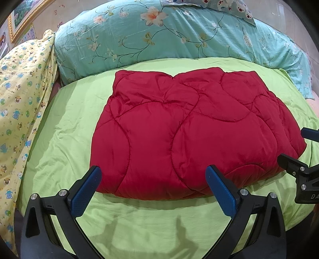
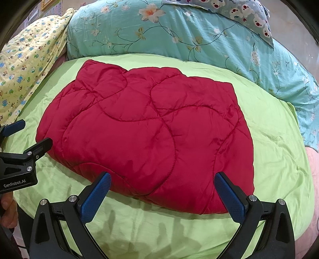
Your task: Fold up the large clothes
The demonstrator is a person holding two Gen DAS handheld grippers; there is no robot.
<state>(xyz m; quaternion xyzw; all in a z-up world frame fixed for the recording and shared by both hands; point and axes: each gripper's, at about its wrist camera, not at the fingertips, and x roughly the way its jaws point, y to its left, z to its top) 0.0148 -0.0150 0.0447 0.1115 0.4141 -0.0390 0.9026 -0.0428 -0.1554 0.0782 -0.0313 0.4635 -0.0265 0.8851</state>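
A red quilted padded garment (image 1: 179, 131) lies folded into a rough rectangle on the lime green sheet (image 1: 65, 139); it also shows in the right wrist view (image 2: 147, 131). My left gripper (image 1: 153, 175) is open and empty, hovering over the garment's near edge. My right gripper (image 2: 162, 182) is open and empty, also over the near edge, further right. The right gripper shows at the right edge of the left wrist view (image 1: 295, 145). The left gripper shows at the left edge of the right wrist view (image 2: 30, 133). Neither touches the garment.
A teal floral duvet (image 1: 159, 35) is piled behind the garment. A yellow cartoon-print blanket (image 1: 22, 95) lies at the left. A bear-print pillow (image 2: 245, 14) sits on the duvet at the back right. Bare green sheet (image 2: 159, 231) lies in front.
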